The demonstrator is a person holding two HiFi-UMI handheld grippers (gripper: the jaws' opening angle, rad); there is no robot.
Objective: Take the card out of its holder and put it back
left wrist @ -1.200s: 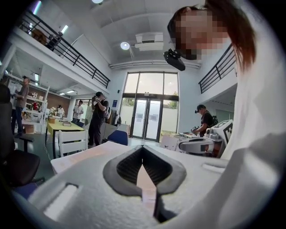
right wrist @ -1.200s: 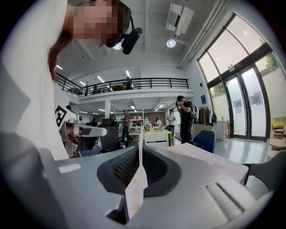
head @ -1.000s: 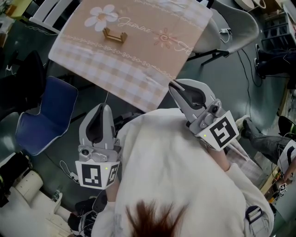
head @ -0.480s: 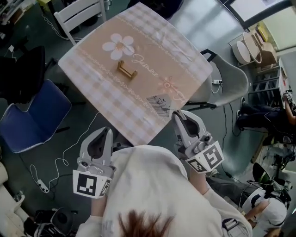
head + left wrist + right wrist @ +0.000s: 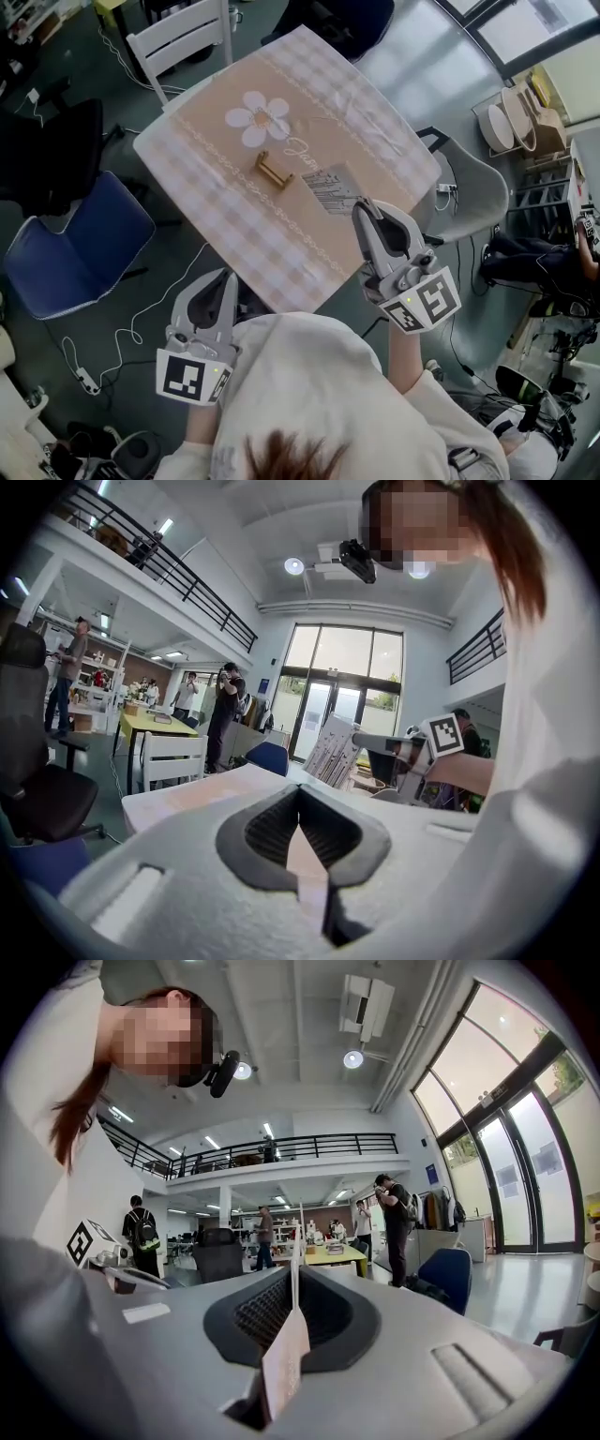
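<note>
The left gripper [image 5: 223, 279] hovers off the table's near edge, jaws together and empty. On the checked tablecloth [image 5: 211, 217], beside a daisy and cursive lettering too small to read, stands the empty wooden holder [image 5: 274, 170]. Just right of it, the right gripper [image 5: 362, 209] pinches the barcode-striped card [image 5: 330, 187].

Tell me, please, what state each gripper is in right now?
Left gripper: closed, holding nothing.
Right gripper: closed on the card.
</note>
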